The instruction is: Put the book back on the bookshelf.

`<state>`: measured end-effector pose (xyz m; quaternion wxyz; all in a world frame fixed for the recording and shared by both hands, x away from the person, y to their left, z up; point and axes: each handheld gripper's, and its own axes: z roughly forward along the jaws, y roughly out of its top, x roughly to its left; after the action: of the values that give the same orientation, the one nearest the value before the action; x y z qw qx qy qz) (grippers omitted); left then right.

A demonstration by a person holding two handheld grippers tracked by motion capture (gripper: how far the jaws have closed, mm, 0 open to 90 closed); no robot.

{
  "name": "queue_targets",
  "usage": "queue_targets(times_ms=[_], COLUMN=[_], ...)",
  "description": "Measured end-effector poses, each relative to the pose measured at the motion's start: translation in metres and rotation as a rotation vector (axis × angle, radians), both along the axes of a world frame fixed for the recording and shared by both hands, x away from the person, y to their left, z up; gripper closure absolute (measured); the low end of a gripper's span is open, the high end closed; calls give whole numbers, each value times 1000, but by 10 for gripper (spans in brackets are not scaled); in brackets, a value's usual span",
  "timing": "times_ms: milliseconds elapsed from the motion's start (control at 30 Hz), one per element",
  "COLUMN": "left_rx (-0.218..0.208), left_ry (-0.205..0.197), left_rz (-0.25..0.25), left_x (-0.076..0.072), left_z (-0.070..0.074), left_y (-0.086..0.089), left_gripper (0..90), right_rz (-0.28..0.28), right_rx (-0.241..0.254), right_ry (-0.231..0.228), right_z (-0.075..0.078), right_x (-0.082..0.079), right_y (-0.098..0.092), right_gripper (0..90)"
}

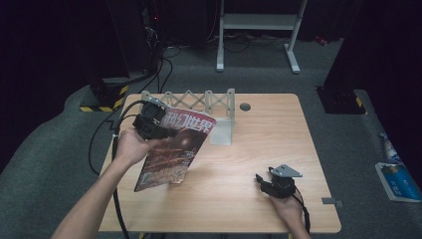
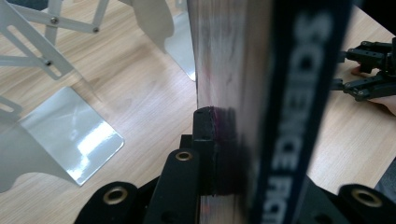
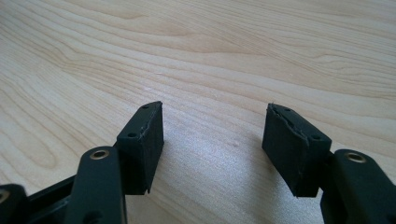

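here the magazine (image 1: 174, 149), spine lettering cut off, tilts top-right above the table (image 1: 259, 144); left gripper (image 1: 166, 132) clamps it, right gripper (image 1: 260, 180) gapes.

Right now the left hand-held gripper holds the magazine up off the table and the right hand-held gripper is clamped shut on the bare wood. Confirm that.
Not quite. The right hand-held gripper is open, its jaws apart over the bare table, as the right gripper view shows. The left hand-held gripper does hold the magazine up off the table.
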<state>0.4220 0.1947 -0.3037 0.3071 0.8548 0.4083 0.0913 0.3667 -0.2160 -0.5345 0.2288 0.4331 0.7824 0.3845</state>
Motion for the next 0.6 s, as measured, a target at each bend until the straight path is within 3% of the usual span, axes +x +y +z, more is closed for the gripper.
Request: queue_targets(times_ms=[233,600], left_rx=[10,13], left_ry=[0,44], left_rz=[23,80], left_x=[7,21], left_z=[9,14], left_y=[6,22], left_gripper=[828,826], right_rz=[-2,-1], right_rx=[1,0], right_ry=[0,0], right_z=[0,0], right_x=[0,0], right_y=[0,0], right_gripper=[385,384])
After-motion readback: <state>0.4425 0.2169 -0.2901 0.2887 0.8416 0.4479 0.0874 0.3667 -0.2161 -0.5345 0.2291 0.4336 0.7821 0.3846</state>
